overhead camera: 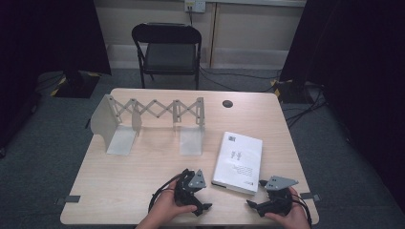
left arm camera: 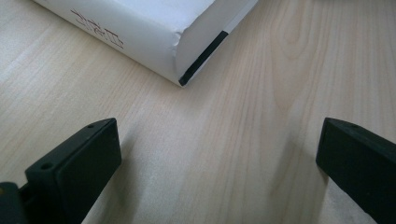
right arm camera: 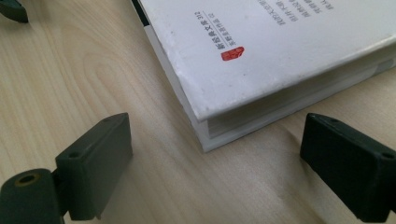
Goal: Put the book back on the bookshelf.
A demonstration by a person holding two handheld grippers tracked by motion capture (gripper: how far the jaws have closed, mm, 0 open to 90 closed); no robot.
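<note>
High view: both my tongs, left [overhead camera: 199, 183] and right [overhead camera: 261, 194], spread empty beside the white book [overhead camera: 238, 162]; I should straddle its near corner squarely.

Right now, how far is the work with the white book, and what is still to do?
Nothing looks done yet: the white book lies flat on the table, apart from the expanding book rack. In hand: the left gripper and the right gripper sit open beside the book's near corners, not touching it. Left, probably: grasp the book and stand it in the rack.
</note>
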